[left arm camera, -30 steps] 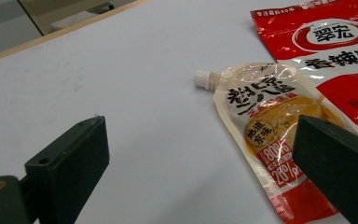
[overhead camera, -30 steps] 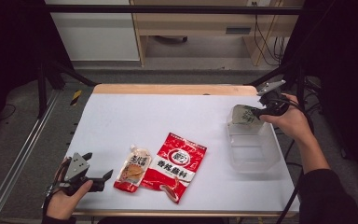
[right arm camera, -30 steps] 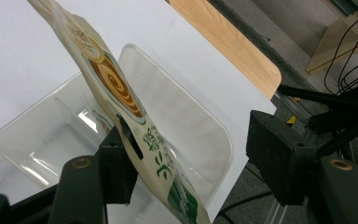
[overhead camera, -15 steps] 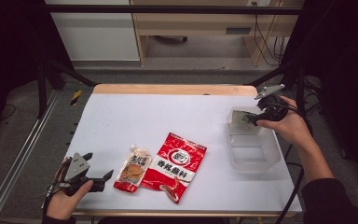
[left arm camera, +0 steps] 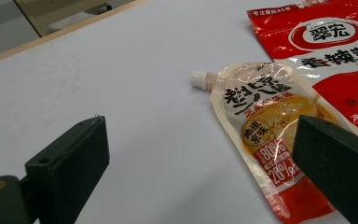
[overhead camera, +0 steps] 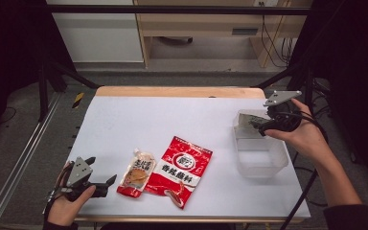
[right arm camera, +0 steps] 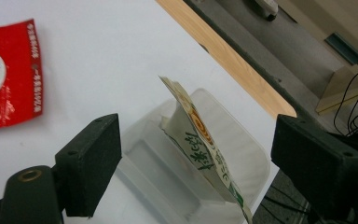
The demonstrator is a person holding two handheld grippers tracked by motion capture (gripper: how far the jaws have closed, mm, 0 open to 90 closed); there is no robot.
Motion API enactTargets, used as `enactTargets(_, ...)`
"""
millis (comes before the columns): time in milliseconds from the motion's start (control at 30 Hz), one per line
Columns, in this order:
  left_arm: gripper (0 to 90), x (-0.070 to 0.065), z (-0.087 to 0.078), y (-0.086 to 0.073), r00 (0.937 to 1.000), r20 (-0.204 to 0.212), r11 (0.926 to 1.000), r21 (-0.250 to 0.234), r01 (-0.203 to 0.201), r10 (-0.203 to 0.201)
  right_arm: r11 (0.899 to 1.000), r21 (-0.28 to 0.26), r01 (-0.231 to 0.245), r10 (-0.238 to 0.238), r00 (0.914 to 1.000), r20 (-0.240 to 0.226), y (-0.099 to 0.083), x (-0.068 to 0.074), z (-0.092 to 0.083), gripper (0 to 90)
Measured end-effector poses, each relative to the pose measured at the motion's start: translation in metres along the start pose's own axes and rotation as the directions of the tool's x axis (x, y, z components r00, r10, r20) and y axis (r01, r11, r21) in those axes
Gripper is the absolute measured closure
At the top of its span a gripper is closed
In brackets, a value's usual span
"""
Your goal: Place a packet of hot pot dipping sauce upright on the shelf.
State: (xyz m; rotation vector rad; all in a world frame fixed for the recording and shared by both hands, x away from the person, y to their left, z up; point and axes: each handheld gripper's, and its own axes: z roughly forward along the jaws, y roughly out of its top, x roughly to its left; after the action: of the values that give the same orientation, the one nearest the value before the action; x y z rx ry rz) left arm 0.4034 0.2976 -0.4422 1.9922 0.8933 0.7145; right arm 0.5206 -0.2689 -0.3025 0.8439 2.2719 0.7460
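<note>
Leaning on edge in the clear plastic tub (right arm camera: 242, 154), the cream green-lettered sachet (right arm camera: 200, 144) stands free between the right tool (right arm camera: 196, 168)'s just-opened jaws.

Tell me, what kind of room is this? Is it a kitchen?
Probably not a kitchen; it looks like a lab or workshop set up for filming. A white table stands inside a dark metal frame, loose cables hang by the back wall, and food packets like the red seasoning pouch are laid out for practice.

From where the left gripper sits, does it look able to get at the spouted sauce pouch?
Probably yes. The left gripper rests open beside the spouted sauce pouch, with bare table between them. The red packet lies on the pouch's far side, out of the way.
</note>
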Motion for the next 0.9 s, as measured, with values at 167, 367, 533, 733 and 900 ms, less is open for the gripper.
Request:
enactTargets(167,3.9,0.0,0.0,0.0,1.0,0.001,1.0,0.0,0.0,0.0,1.0,-0.012,0.008,-0.008,0.9999,-0.012,0.014,0.012,-0.013,12.2)
enactTargets(367,3.9,0.0,-0.001,0.0,1.0,0.005,1.0,0.003,-0.001,0.001,0.999,-0.027,0.028,-0.029,0.9985,-0.046,0.027,0.032,-0.019,11.0)
enactTargets(533,4.0,0.0,-0.001,0.0,1.0,0.008,1.0,0.007,-0.004,0.004,0.998,-0.037,0.058,-0.061,0.9954,-0.074,0.037,0.053,-0.016,13.1)
enactTargets(733,4.0,-0.002,0.0,0.001,0.9998,0.015,0.9999,0.013,-0.011,0.01,0.995,-0.057,0.08,-0.087,0.9886,-0.123,0.047,0.081,-0.007,16.8)
enactTargets(900,4.1,-0.003,0.0,0.001,0.9996,0.023,0.9997,0.02,-0.018,0.017,0.994,-0.06,0.087,-0.095,0.9824,-0.161,0.053,0.103,0.004,21.5)
